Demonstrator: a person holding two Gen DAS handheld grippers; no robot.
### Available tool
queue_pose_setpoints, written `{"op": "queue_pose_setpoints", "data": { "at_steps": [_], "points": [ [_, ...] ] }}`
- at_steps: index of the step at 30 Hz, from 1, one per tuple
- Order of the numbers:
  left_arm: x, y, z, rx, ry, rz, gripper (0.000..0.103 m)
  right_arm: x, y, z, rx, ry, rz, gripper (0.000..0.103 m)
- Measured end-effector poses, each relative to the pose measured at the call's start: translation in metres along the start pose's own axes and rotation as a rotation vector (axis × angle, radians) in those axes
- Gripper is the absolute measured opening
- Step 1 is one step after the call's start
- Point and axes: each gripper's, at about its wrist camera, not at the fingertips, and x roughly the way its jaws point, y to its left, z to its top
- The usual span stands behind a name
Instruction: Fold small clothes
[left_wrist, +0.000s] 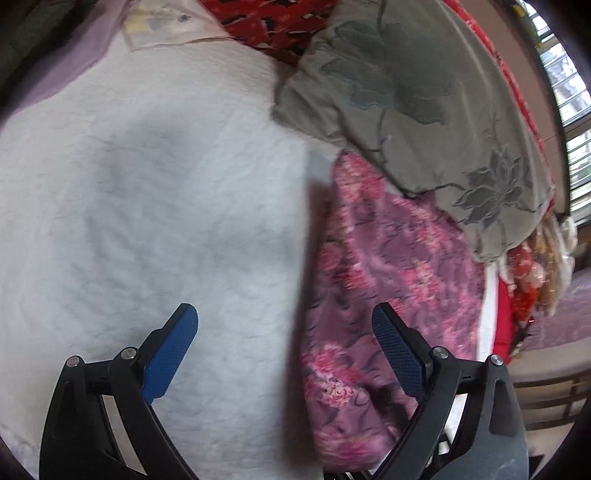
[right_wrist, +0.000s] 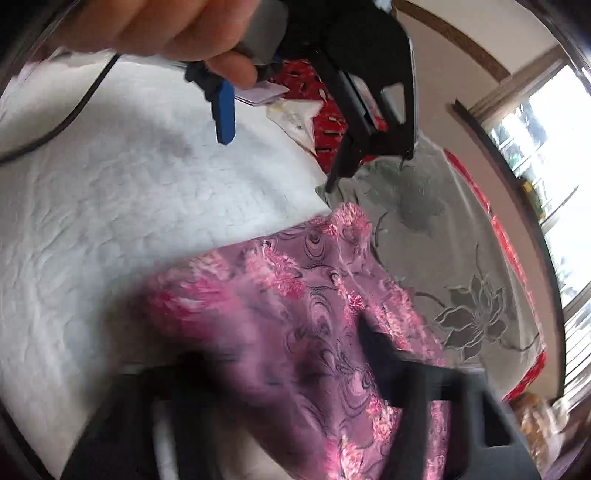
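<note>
In your left wrist view, the pink floral garment (left_wrist: 388, 280) lies on the right half of the frame, its long axis running from upper centre down to the lower edge, on the white quilted bedspread (left_wrist: 147, 184). Your left gripper (left_wrist: 291, 350) stands wide apart and holds nothing; its right finger (left_wrist: 399, 354) hangs over the garment's edge, its left one over bare bedspread, so the cloth lies to the right of that gripper. A grey flowered cloth (left_wrist: 424, 92) overlaps the garment's far end. In your right wrist view, the same garment (right_wrist: 314, 295) fills the lower centre and runs down between the blurred fingers of your right gripper (right_wrist: 295, 406), plainly the nearer one. The jaws look narrowed around the fabric, but blur hides whether the pads press it. Your left gripper (right_wrist: 280, 147) shows at upper centre, spread and clear of the cloth.
</note>
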Motion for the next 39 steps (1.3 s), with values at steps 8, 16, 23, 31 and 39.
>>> {"op": "queue_pose_setpoints", "data": {
  "at_steps": [8, 16, 23, 31, 39],
  "points": [
    [0.035, -0.033, 0.017, 0.009, 0.096, -0.114, 0.096, -0.03, -0.032, -0.013, 0.111, -0.121, -0.009, 0.007],
    [0.064, -0.074, 0.015, 0.102, 0.192, -0.105, 0.031, -0.029, -0.061, -0.013, 0.215, -0.145, 0.022, 0.007],
    [0.04, -0.105, 0.012, 0.141, 0.117, -0.095, 0.018, -0.033, -0.091, -0.024, 0.315, -0.173, 0.036, 0.007],
    [0.026, -0.169, 0.002, 0.196, 0.066, -0.095, 0.017, -0.056, -0.139, -0.052, 0.477, -0.189, 0.036, 0.006],
    [0.032, -0.232, -0.02, 0.227, 0.046, -0.112, 0.017, -0.077, -0.183, -0.099, 0.646, -0.177, 0.04, 0.006]
  ]
}}
